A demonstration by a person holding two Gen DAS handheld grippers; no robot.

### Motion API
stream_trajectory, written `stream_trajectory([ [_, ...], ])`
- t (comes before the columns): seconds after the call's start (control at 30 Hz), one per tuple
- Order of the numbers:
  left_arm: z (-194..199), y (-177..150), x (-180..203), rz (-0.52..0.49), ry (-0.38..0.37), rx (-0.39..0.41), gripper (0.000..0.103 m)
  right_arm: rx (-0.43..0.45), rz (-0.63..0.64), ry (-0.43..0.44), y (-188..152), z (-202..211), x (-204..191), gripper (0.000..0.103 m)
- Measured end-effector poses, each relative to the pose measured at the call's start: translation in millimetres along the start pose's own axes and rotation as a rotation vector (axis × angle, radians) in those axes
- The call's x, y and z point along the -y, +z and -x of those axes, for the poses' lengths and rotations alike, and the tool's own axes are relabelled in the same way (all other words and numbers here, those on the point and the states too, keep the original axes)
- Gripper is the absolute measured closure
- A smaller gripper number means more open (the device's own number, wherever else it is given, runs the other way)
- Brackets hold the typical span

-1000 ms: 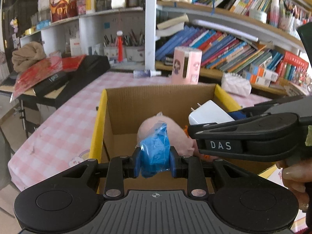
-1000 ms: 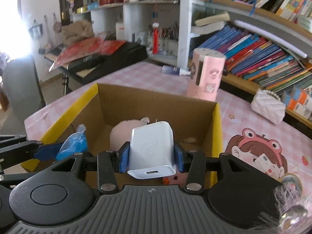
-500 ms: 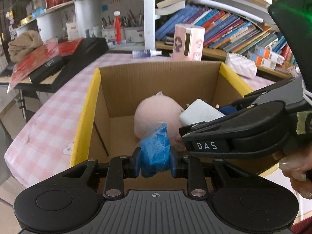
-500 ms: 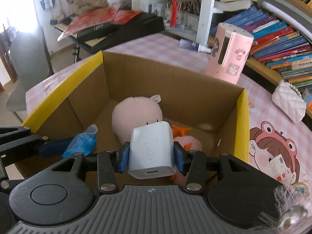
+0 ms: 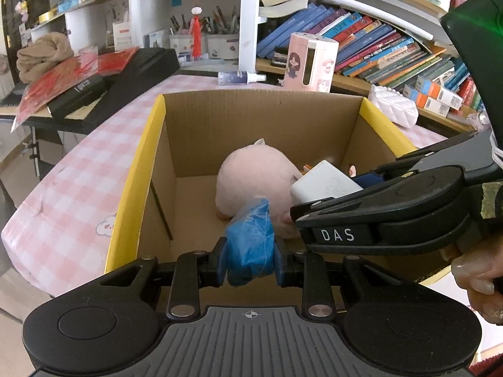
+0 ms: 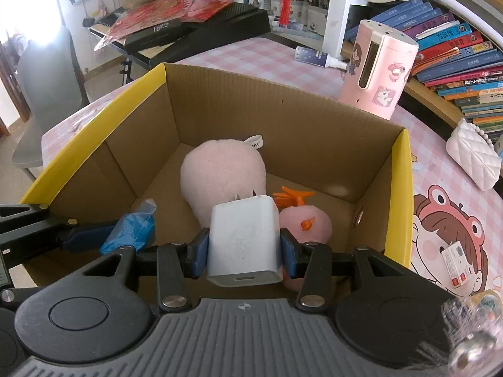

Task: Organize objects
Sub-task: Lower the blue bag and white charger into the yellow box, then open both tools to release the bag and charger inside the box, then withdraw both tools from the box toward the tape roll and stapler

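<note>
Pink plush toys (image 6: 221, 177) already in cardboard box (image 6: 301, 116); left hand-held gripper (image 5: 250, 259) clamps blue packet (image 5: 251, 238), right hand-held gripper (image 6: 243, 259) clamps white charger (image 6: 243, 238), both over box, release pending.

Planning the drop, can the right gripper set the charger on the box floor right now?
Probably not straight down: the right gripper holds the charger over the pink plush toys. Bare box floor shows only further left.

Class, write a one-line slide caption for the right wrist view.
Right tongs hold a white charger over a cardboard box containing a pink plush.
</note>
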State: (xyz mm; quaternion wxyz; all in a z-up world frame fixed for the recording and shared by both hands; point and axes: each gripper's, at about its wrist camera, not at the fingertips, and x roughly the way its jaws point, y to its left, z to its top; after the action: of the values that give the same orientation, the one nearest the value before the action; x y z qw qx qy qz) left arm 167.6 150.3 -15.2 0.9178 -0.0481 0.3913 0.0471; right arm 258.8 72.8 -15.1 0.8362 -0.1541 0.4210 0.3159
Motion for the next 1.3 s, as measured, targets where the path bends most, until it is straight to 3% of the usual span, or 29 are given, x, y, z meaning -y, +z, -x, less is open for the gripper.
stream_trajectory([
  [0.37,15.9,-2.7,-5.0,0.043,-0.004,0.066,0.072,0.103,-0.080,0.005,-5.0,20.3,4.1,0.059],
  [0.53,29.7,-5.0,-6.2,0.049,-0.021,0.122,0.061,0.169,-0.108,-0.019,-7.6,37.2,2.1,0.059],
  [0.9,67.1,-15.2,-10.1,0.073,-0.037,0.256,0.040,0.325,-0.105,-0.153,-35.6,85.0,-7.4,0.059],
  [1.13,84.1,-31.0,-12.5,0.076,-0.064,0.273,0.034,0.369,-0.158,-0.255,-67.1,110.4,-8.6,0.058],
  [1.3,96.0,-46.1,-14.0,0.074,-0.066,0.264,0.029,0.386,-0.169,-0.296,-90.2,122.3,-19.2,0.051],
])
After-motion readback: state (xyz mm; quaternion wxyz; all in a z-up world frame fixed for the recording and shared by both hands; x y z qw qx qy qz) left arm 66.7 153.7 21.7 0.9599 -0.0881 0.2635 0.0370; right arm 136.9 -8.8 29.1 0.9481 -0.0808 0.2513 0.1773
